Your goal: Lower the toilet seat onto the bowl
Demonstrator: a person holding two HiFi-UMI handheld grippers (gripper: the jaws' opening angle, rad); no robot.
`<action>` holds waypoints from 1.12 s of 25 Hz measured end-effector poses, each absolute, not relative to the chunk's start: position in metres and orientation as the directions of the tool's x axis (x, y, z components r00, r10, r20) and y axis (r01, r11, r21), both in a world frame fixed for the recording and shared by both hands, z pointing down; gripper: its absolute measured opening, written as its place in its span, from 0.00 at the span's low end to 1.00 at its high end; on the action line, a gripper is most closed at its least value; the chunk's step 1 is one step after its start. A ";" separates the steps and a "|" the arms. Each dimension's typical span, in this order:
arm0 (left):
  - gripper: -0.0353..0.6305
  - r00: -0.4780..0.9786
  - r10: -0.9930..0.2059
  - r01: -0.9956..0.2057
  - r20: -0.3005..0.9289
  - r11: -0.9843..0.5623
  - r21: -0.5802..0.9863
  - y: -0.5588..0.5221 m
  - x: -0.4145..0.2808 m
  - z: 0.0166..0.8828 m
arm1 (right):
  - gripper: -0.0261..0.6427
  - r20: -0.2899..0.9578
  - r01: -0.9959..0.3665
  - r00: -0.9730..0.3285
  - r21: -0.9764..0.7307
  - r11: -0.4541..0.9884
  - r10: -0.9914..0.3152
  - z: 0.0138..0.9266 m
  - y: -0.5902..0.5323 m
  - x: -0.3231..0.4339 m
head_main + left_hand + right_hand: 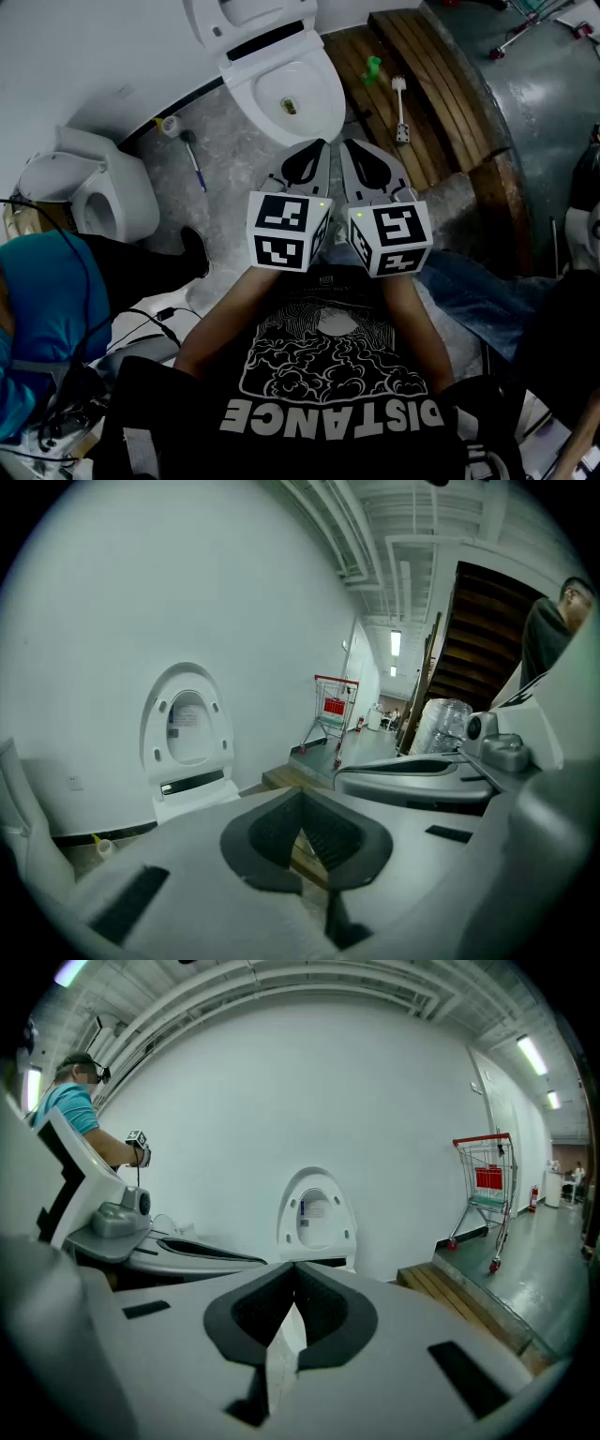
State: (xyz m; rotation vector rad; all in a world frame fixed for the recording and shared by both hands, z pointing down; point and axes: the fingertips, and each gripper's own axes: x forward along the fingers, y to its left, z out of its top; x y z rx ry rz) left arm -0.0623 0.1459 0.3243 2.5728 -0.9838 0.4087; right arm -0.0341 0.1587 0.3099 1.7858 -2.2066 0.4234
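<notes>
**Seat up, both grippers closed before the toilet**

A white wall and a grey concrete floor frame the scene, with a toilet set against the wall.

The left gripper and the right gripper are held side by side, close together, in front of the person's chest, and both point at the toilet. In each gripper view the dark pads meet at the tip. Both pairs of jaws are closed and nothing is between them. Each gripper's marker cube sits at its rear, near the person's hands.

Just ahead of the tips is the bowl, its rim bare and open to the head view. Neither gripper touches it. The toilet seat stands upright above the back of the bowl, tilted against the wall, well apart from both grippers.

To the right of the toilet is a low wooden platform, with a white brush and a small green item lying on it. Beyond it stands a red shopping cart.

To the left of the toilet, a blue-handled brush lies on the floor. Further left stands a second toilet, and near it is another person in a teal shirt.
</notes>
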 end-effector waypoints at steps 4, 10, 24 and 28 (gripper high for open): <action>0.07 0.723 -0.572 -0.676 0.387 -0.701 0.226 0.147 -0.060 0.324 | 0.07 0.383 -0.979 -0.203 -0.064 0.194 -0.901 0.308 0.157 -0.034; 0.07 0.722 -0.573 -0.678 0.388 -0.696 0.234 0.137 -0.065 0.326 | 0.07 0.380 -0.977 -0.213 -0.058 0.207 -0.900 0.305 0.146 -0.042; 0.07 0.689 -0.611 -0.716 0.390 -0.658 0.235 0.092 -0.050 0.331 | 0.07 0.379 -0.968 -0.250 -0.083 0.236 -0.891 0.317 0.103 -0.021; 0.07 0.668 -0.631 -0.737 0.394 -0.633 0.234 0.067 -0.040 0.334 | 0.07 0.386 -0.958 -0.286 -0.090 0.273 -0.877 0.322 0.078 -0.012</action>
